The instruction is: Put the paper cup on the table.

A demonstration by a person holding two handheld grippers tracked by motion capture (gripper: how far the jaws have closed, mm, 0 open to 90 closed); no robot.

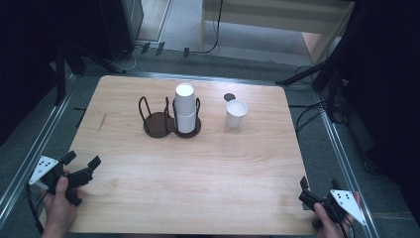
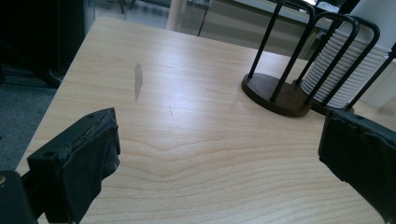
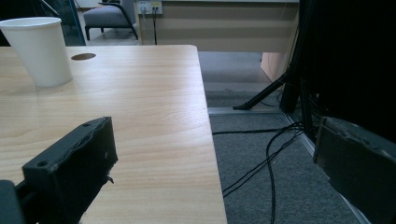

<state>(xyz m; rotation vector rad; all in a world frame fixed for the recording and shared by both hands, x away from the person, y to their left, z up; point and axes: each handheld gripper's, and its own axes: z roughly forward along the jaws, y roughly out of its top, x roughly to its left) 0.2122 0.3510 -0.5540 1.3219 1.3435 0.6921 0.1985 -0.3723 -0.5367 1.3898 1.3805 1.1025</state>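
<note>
I held both the left gripper (image 1: 79, 166) and right gripper (image 1: 317, 191) wide, empty; the loose paper cup (image 1: 236, 113) stood untouched beside the cup holder (image 1: 171, 119) (work apparently unstarted).

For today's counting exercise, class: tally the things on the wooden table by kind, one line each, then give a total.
White paper cups: 3 (two stacked cups in the holder, one lone cup standing beside it)
Two-ring wire cup holder: 1
Handheld grippers at the near edge: 2 (left gripper, right gripper)
Total: 6
</note>
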